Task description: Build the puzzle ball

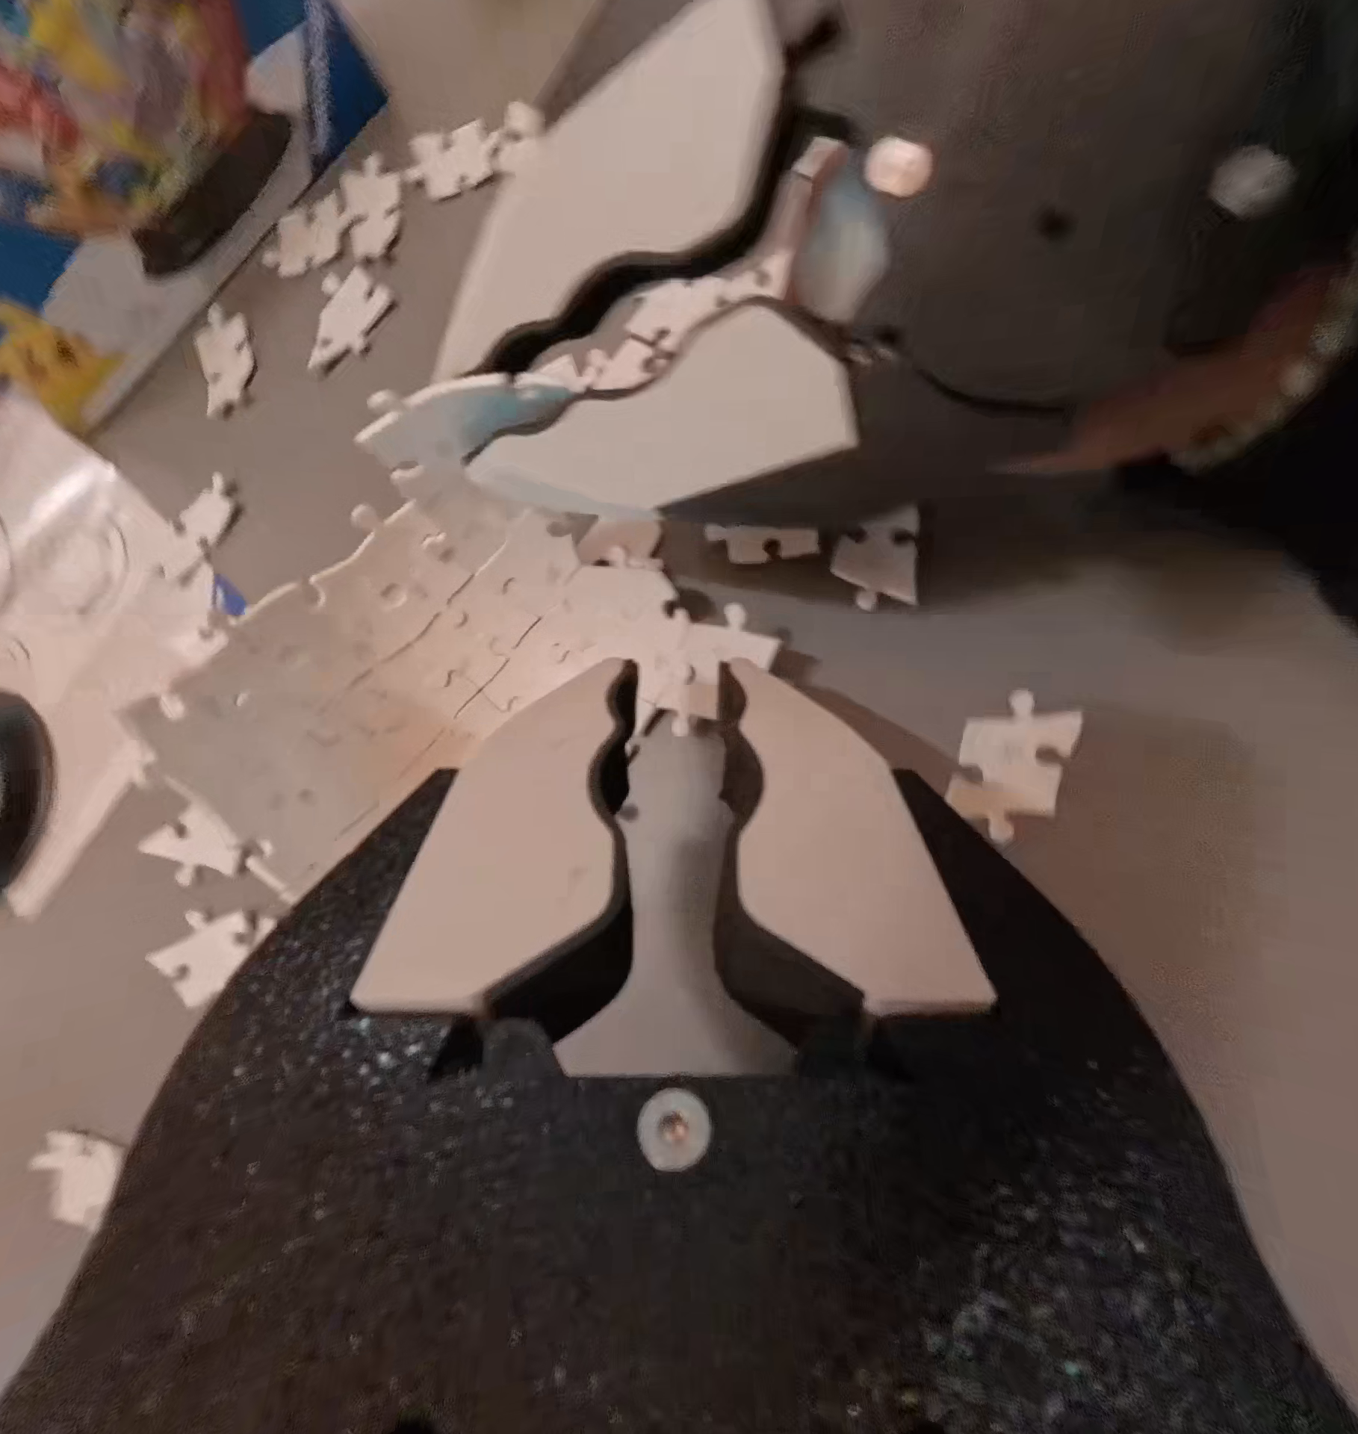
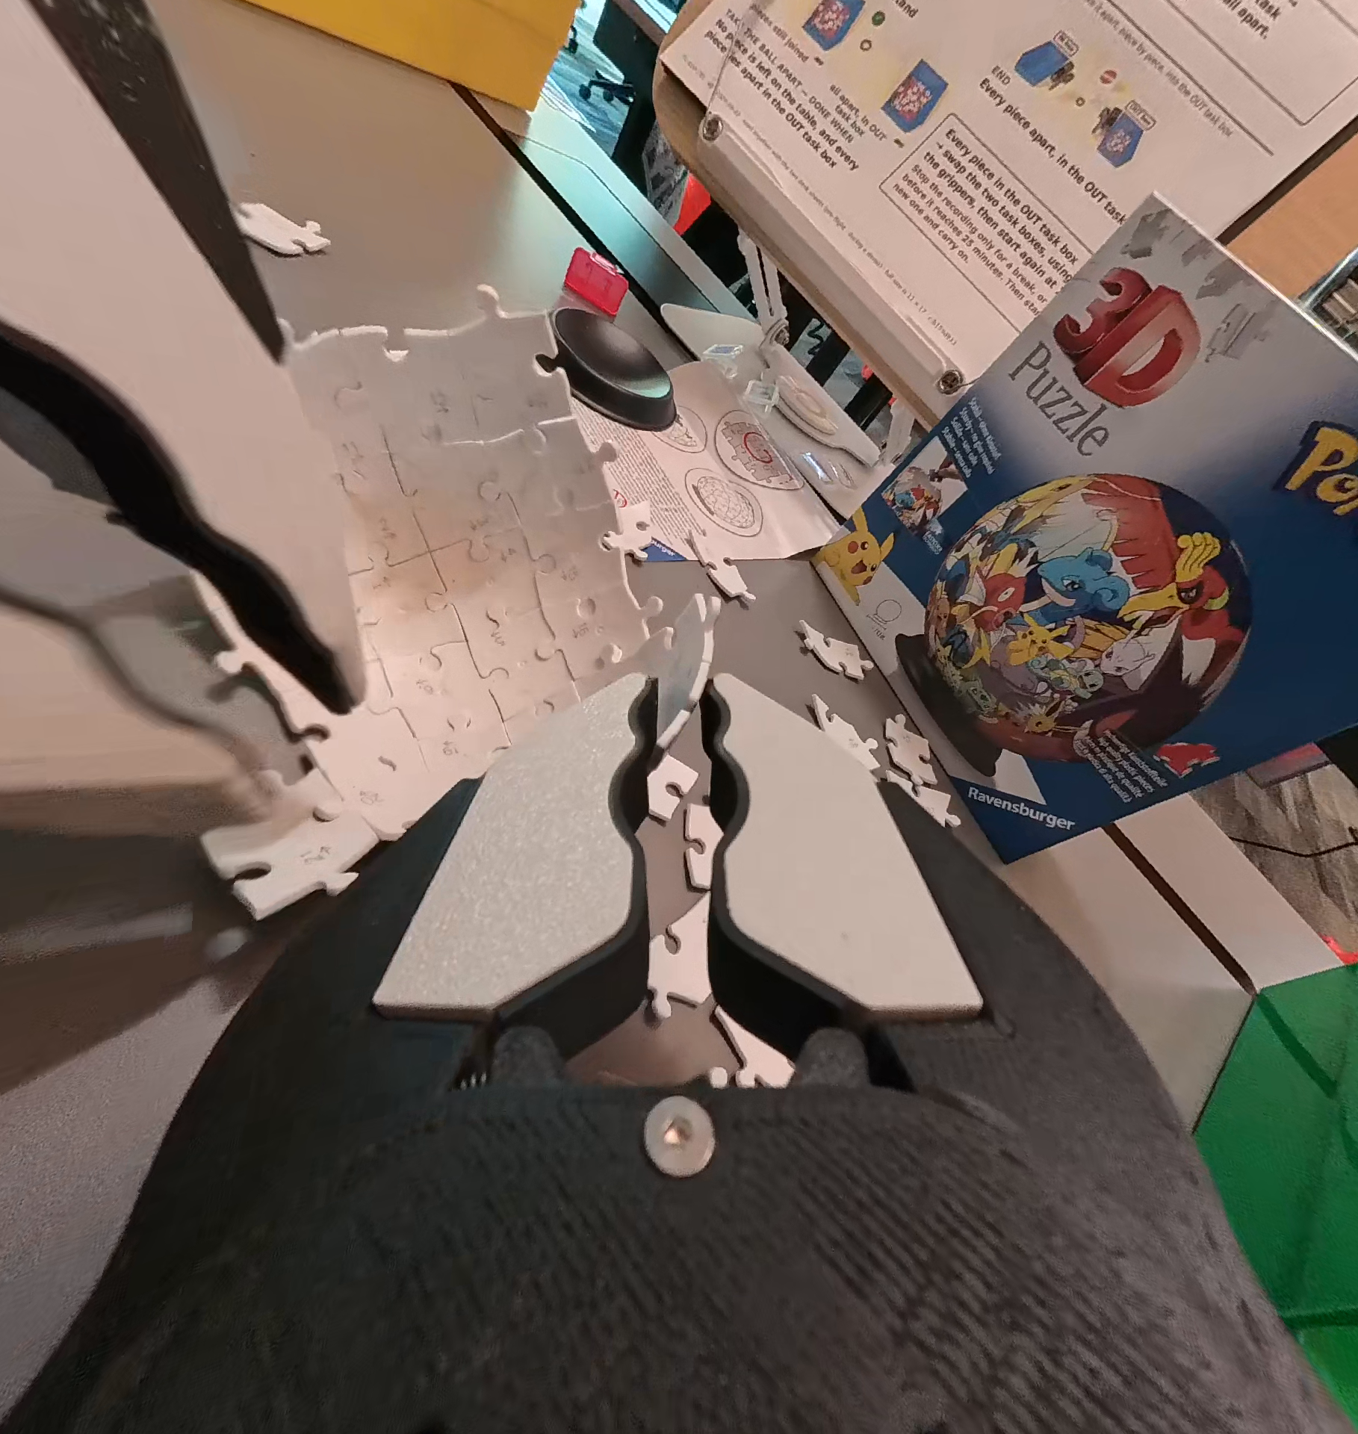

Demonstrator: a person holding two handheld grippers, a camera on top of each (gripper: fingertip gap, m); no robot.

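A curved sheet of joined white puzzle pieces (image 1: 396, 659) hangs above the grey table. My left gripper (image 1: 680, 679) is shut on a piece at the sheet's right edge. My right gripper (image 1: 497, 380) comes in from above and is shut on a single curved piece (image 1: 435, 427) with a bluish face, held close to the sheet's top edge. In the right wrist view my right gripper (image 2: 680, 691) holds that piece (image 2: 684, 659) edge-on beside the sheet (image 2: 466, 543). The left gripper (image 2: 303, 737) is large and blurred at the left.
Loose white pieces (image 1: 1017, 753) (image 2: 839, 648) lie scattered on the table (image 2: 777, 621). The blue puzzle box (image 2: 1126, 582) stands at the right, with a black ball stand (image 2: 621, 372) and an instruction leaflet (image 2: 722, 481) behind the sheet. A green bin (image 2: 1320, 1125) sits off the table edge. About 8 cm separates my left fingertips from my right.
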